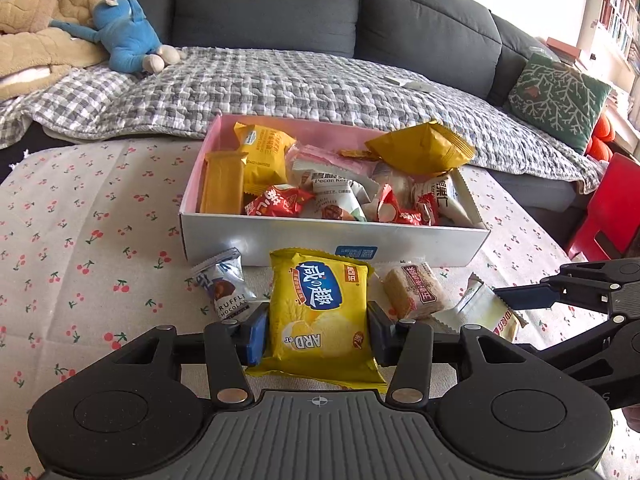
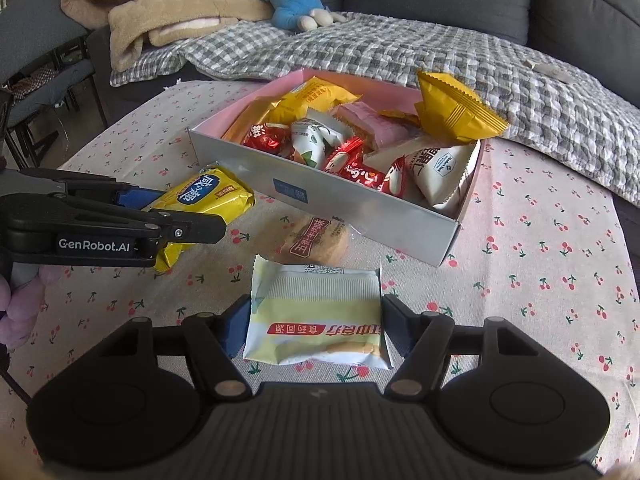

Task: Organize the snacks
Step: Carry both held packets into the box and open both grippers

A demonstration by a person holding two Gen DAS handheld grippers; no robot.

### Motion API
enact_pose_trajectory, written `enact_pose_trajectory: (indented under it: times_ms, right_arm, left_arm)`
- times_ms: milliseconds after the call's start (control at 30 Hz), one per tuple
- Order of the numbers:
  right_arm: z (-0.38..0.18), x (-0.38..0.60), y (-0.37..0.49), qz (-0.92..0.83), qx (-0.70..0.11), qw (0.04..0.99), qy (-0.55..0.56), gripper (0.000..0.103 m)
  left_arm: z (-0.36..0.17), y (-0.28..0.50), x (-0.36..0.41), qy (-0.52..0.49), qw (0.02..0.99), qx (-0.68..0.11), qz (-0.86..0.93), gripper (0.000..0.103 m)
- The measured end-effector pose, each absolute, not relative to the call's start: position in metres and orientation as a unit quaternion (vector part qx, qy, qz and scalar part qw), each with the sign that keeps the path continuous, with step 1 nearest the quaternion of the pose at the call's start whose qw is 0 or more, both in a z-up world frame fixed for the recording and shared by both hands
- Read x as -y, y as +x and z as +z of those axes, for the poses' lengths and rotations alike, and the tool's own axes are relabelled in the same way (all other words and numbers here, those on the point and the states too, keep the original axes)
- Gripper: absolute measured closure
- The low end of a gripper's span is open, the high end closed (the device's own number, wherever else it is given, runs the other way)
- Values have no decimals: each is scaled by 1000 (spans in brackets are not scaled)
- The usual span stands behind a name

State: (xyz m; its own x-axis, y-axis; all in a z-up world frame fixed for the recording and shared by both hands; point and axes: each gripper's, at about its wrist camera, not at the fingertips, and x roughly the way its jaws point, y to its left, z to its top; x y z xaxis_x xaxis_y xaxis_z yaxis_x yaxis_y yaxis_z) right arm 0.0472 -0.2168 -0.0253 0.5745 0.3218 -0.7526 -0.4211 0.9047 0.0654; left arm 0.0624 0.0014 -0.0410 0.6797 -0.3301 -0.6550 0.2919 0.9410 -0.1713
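Observation:
My left gripper (image 1: pixel 318 330) is shut on a yellow cracker packet (image 1: pixel 320 316), just in front of the white box (image 1: pixel 332 240) with a pink inside, which holds several snacks. The same packet shows in the right wrist view (image 2: pixel 204 200). My right gripper (image 2: pixel 314 326) has its fingers on both sides of a white and pale-yellow snack packet (image 2: pixel 316 316) on the cherry-print tablecloth; the left pad touches it, the right pad stands a little off. A brown cake packet (image 2: pixel 316 238) lies between that packet and the box. A truffle chocolate packet (image 1: pixel 224 284) lies left of the yellow one.
A grey sofa (image 1: pixel 280 8) with a checked blanket (image 1: pixel 280 88) stands behind the table. A blue plush toy (image 1: pixel 124 36) and a beige blanket (image 1: pixel 36 40) lie on it. A green cushion (image 1: pixel 560 100) and a red chair (image 1: pixel 608 216) are at the right.

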Motion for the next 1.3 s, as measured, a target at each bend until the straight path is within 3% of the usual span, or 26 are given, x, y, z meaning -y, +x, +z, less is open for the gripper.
enact_pose_trajectory:
  times_ms: [367,933,1100,1167,1200,1267,1300]
  right_arm:
    - [22,213,80,218,-338,915,-29,37]
    - [-8,220,136,184,-312,932,13,35]
    - [-10,223,133,174,-310,935,6,29]
    - [-8,225,131,173,-311,934,11,17]
    - [-7,225,129,174,-311,934,15,15]
    - [-4,227,126,176,-313,933,21,10]
    - [-2,227,125,177,-316,932,24,10]
  left_arm:
    - [9,111,-13,-51,916,-364,-159,56]
    - [-17,216,25,-111,894,-403,-160,56]
    - [-17,226,35,-89,899,-398,-162,56]
    - [-16,227,36,-84,897,-399,-170,55]
    - [-16,227,35,-81,896,-399,-177,53]
    - [-13,222,34,-74,900,-393,-174,40]
    - [-11,218,33,-72,902,-387,-175,29]
